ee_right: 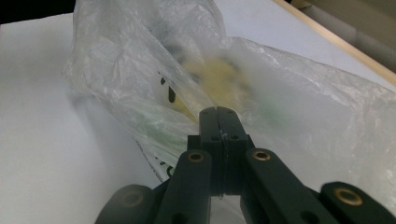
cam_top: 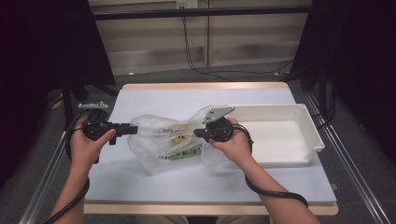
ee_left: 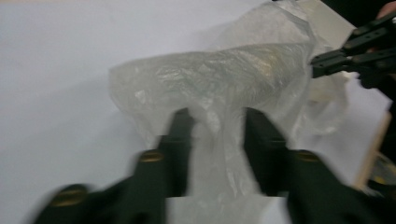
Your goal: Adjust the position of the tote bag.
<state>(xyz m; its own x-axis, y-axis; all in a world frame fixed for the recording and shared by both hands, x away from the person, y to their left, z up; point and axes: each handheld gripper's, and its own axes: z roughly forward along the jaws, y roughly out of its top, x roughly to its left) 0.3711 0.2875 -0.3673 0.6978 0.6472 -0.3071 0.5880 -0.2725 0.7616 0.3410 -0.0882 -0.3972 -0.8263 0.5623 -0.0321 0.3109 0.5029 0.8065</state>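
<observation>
I see the clear plastic bag (cam_top: pixel 163 140) lying on the white table (cam_top: pixel 154 100), just left of the white tray (cam_top: pixel 306 122). My left gripper (ee_left: pixel 217 122) has its jaws apart, with a bunched fold of the bag standing between them. My right gripper (ee_right: pixel 217 113) has its jaws pressed together at the bag's film; whether they pinch it I cannot tell.

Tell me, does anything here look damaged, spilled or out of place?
Nothing stands out. The plastic bag lies crumpled on the table, with nothing spilled from it, and the white tray sits straight beside it.
</observation>
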